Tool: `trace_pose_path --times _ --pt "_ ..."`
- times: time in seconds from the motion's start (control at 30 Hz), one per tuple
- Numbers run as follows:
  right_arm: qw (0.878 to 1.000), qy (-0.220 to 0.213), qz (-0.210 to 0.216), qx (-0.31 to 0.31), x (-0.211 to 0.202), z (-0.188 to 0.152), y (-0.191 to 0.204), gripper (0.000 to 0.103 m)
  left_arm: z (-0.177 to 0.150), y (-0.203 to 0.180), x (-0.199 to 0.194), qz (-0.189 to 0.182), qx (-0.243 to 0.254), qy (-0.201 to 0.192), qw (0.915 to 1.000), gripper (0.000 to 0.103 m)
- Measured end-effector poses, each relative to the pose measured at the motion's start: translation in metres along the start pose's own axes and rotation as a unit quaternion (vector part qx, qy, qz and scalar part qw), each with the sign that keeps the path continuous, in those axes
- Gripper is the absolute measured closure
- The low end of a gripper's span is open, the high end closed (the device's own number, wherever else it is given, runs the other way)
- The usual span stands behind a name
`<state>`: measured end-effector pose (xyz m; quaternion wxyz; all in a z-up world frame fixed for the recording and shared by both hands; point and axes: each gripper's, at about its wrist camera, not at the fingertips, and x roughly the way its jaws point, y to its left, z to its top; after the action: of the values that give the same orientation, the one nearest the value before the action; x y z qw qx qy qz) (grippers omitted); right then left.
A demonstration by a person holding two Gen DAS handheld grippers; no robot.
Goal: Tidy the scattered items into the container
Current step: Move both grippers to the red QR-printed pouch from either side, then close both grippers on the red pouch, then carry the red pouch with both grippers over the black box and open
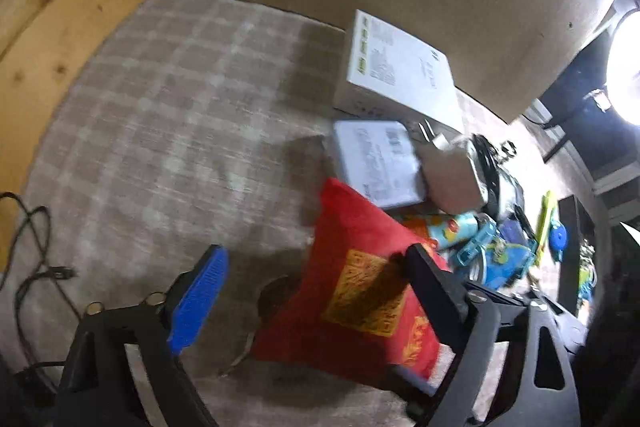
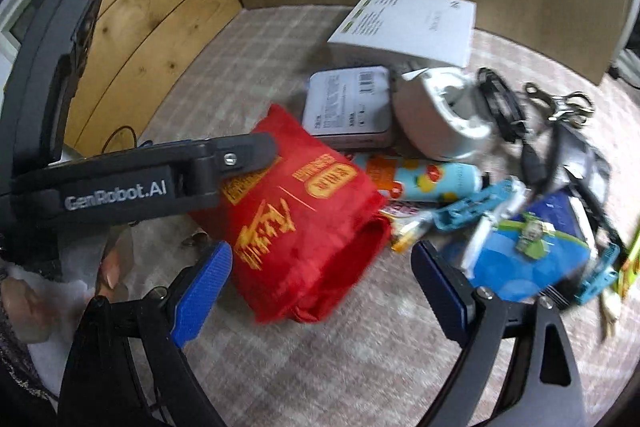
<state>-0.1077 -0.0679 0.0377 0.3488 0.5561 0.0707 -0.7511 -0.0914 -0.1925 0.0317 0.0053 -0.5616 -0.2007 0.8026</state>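
Two sets of jaws, both spread wide, around one red bag (image 2: 304,215) on the checked rug (image 1: 180,115).
My left gripper (image 1: 316,291) hovers at the bag's left edge; my right gripper (image 2: 322,269) straddles its near end. Behind the bag lie a grey packet (image 2: 348,107) and white box (image 2: 408,23); right of it, a jumble of toys (image 2: 520,243).

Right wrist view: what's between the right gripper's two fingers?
The red bag fills most of the gap between the open right gripper's fingers; bare checked cloth shows below it and toward the right finger. Shown in the right wrist view.
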Motion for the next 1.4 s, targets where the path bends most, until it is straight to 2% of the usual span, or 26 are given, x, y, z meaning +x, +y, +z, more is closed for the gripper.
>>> trace_pose_path --times 0.07,0.1,0.13,0.17,0.2,0.27,0.4,0.63,0.77,0.93,1.07,1.4 --pt "1.000 0.004 0.006 -0.001 0.007 0.004 0.001 0.015 -0.003 -0.003 0.002 -0.021 -0.004 0.010 0.9997 0.029" --pt "1.000 0.005 0.013 -0.003 0.009 0.005 0.002 0.023 -0.006 -0.006 0.003 -0.028 -0.005 0.013 0.9995 0.029" --pt "1.000 0.006 0.021 -0.008 0.009 0.005 0.004 0.034 -0.009 -0.009 0.003 -0.033 -0.002 0.016 0.9993 0.035" --pt "0.999 0.009 0.030 -0.013 0.008 0.006 0.006 0.038 -0.012 -0.014 0.003 -0.041 0.002 0.022 0.9989 0.044" --pt "0.999 0.010 0.034 -0.019 0.007 0.007 0.009 0.043 -0.015 -0.018 0.003 -0.039 0.007 0.024 0.9989 0.043" --pt "0.999 0.007 0.028 -0.031 0.003 0.003 0.011 0.045 -0.021 -0.027 0.000 -0.024 0.017 0.020 0.9994 0.044" --pt "0.999 0.003 0.041 -0.013 -0.003 -0.004 0.000 0.053 -0.033 -0.037 -0.005 -0.025 0.017 0.027 0.9992 0.050" --pt "0.999 -0.010 0.047 -0.017 -0.036 -0.024 -0.012 0.057 -0.051 -0.072 -0.029 -0.033 0.047 0.022 0.9981 0.052" --pt "0.998 -0.014 0.053 -0.019 -0.054 -0.035 -0.029 0.059 -0.056 -0.099 -0.025 -0.042 0.059 0.027 0.9970 0.054" --pt "0.999 -0.031 0.037 -0.002 -0.086 -0.051 -0.060 0.060 -0.063 -0.154 -0.024 -0.060 0.097 0.026 0.9932 0.054" --pt "0.998 -0.053 0.019 0.024 -0.118 -0.062 -0.099 0.060 -0.064 -0.214 -0.021 -0.080 0.140 0.026 0.9865 0.054" --pt "0.989 -0.103 -0.044 0.098 -0.215 -0.092 -0.230 0.060 -0.077 -0.387 0.006 -0.138 0.232 0.043 0.9619 0.054"
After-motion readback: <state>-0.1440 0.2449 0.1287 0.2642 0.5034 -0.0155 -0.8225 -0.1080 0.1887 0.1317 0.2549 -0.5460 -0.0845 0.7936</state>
